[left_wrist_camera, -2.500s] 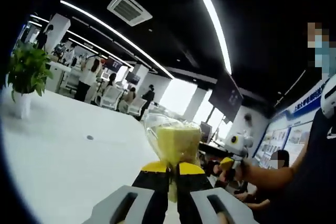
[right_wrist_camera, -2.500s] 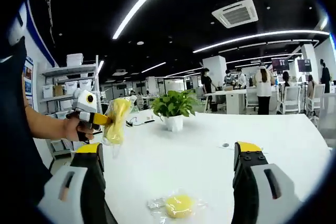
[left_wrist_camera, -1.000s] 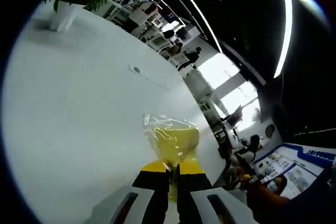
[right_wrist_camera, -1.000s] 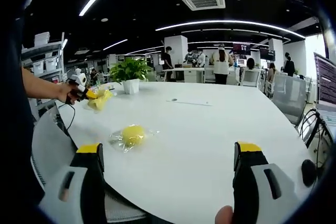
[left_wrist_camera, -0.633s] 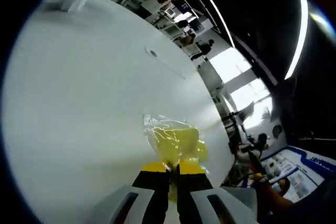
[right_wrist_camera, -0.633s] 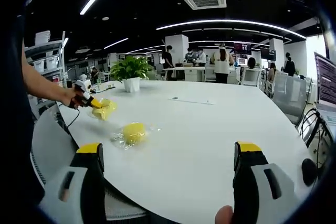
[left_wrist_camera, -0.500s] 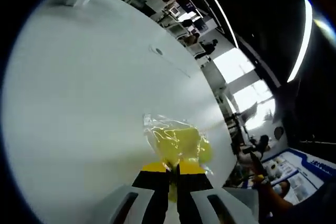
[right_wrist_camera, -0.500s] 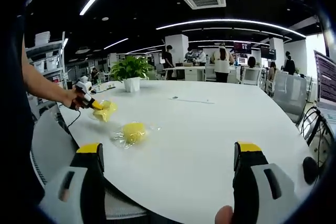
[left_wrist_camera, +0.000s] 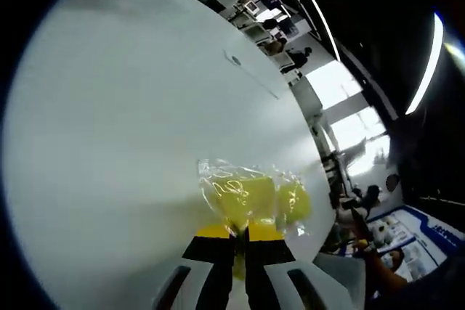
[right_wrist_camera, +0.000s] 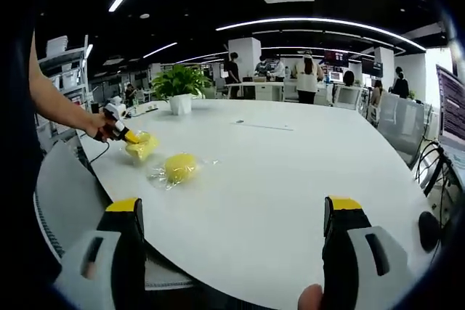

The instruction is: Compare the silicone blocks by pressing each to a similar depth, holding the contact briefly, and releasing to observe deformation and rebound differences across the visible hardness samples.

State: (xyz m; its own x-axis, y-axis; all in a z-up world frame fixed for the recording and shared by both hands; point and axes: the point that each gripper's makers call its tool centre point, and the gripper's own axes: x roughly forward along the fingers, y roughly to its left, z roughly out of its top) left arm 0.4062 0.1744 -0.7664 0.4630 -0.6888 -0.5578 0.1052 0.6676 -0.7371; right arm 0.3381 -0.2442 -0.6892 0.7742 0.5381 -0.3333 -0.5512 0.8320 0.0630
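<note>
— What's changed since a couple of seconds back?

— I've brought the left claw (left_wrist_camera: 238,234) down from mid-air to the table (left_wrist_camera: 109,143), near its left edge. It's clamped on the bagged block (left_wrist_camera: 243,197), now just beside the second block (right_wrist_camera: 179,167).

— And the right claw (right_wrist_camera: 232,230)?

— Jaws spread wide, holding nothing, hanging off the near edge.

— How will these handle?

— Soft and light, I'd judge, and the wrap looks slippery. I'd press on the yellow body, not the loose film.

— Do the views differ?

— The right view shows both blocks from afar with my hand (right_wrist_camera: 98,127); the left view shows the crinkled film up close.
</note>
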